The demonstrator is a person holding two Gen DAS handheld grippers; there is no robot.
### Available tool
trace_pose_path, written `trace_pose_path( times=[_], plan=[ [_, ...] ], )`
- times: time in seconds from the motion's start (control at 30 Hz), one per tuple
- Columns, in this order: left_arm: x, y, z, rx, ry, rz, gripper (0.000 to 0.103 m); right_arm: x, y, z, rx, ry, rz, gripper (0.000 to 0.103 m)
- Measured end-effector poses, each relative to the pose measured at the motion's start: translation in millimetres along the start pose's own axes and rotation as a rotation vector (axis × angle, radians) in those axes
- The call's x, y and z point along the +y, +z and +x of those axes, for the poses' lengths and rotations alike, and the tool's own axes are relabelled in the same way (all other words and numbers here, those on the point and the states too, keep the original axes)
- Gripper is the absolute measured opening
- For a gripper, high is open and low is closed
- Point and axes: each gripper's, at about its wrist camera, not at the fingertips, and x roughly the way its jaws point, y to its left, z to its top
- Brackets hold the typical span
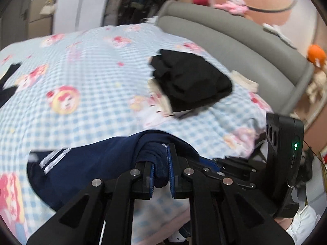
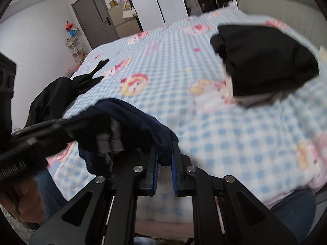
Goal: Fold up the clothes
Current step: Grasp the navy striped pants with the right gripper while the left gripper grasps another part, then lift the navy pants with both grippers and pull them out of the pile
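The navy garment [image 1: 85,169] hung bunched at the near edge of the bed [image 1: 98,65], its long axis running sideways from the tongs, white stripes [image 1: 53,159] toward the left. Both tongs were clamped on its bunched edge: the left gripper [image 1: 161,169] pinched 1 fold between its blue pads, the right gripper [image 2: 164,163] another. Farther up the checked cover lay 1 folded black garment [image 1: 190,81]; 1 more black piece [image 2: 61,96] draped off the left side.
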Motion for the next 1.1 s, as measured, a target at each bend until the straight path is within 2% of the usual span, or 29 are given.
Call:
trace_pose_path(
  times=[0.03,0.1,0.17,0.23,0.3,0.43,0.53,0.57,0.63,0.67,0.7,0.8,0.9,0.93,0.97,1.0,1.1],
  plan=[
    [13,-8,-7,0.002,0.037,-0.022,0.012,1,-2,6,0.013,0.024,0.006,0.019],
    [37,-16,-18,-0.009,0.112,-0.067,0.012,4,-9,17,0.035,0.069,0.013,0.033],
    [59,-15,-28,-0.034,0.168,-0.112,0.012,7,-14,29,0.05,0.069,-0.004,0.034],
    [84,-15,-35,-0.041,0.238,-0.16,0.012,15,-18,38,0.065,0.022,-0.038,0.034],
    [107,-18,-42,-0.027,0.258,-0.213,0.012,16,-26,41,0.084,0.002,-0.038,0.034],
    [113,-36,-33,0.024,0.24,-0.239,0.012,13,-36,54,0.128,0.047,-0.009,0.038],
    [101,-49,-17,0.073,0.173,-0.223,0.014,18,-43,66,0.165,0.074,-0.006,0.057],
    [97,-52,-12,0.087,0.155,-0.214,0.017,18,-45,70,0.18,0.088,0.017,0.062],
    [90,-54,0,0.115,0.157,-0.182,0.032,18,-47,80,0.229,0.124,0.081,0.062],
    [87,-55,6,0.131,0.163,-0.171,0.051,19,-47,82,0.244,0.141,0.097,0.062],
    [86,-56,12,0.147,0.168,-0.167,0.057,23,-47,84,0.247,0.143,0.083,0.063],
    [84,-63,24,0.186,0.178,-0.164,0.057,36,-51,91,0.246,0.102,-0.006,0.063],
    [88,-73,33,0.224,0.194,-0.17,0.059,36,-58,88,0.241,0.056,-0.04,0.062],
    [90,-75,35,0.229,0.203,-0.177,0.056,35,-59,87,0.238,0.039,-0.045,0.062],
    [93,-75,35,0.229,0.209,-0.185,0.043,33,-59,83,0.227,0.021,-0.049,0.062],
    [94,-74,35,0.23,0.22,-0.183,0.022,31,-58,79,0.21,0.003,-0.054,0.062],
    [98,-63,26,0.203,0.3,-0.15,0.011,19,-48,65,0.158,-0.013,-0.012,0.062]
  ],
)
